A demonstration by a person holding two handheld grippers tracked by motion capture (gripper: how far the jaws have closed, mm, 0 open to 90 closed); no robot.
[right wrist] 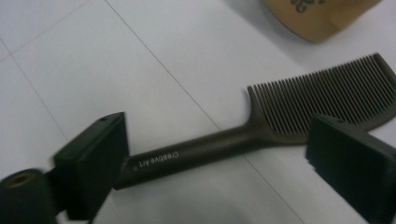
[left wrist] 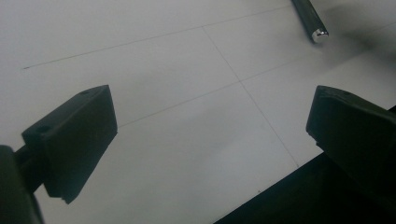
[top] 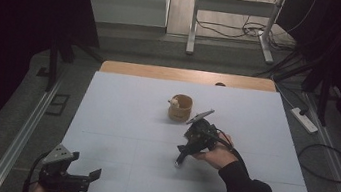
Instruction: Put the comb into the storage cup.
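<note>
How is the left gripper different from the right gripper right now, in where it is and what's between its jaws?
The left gripper sits at the table's near left edge; the right gripper is near the middle, close to the wooden cup. The left gripper's jaws have only bare white table between them; the right gripper's jaws straddle a dark comb lying flat, pads not yet pressing it. Both are black, hand-held, with jaws open.

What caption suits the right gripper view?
Open right gripper poised over a dark comb on the white table.
</note>
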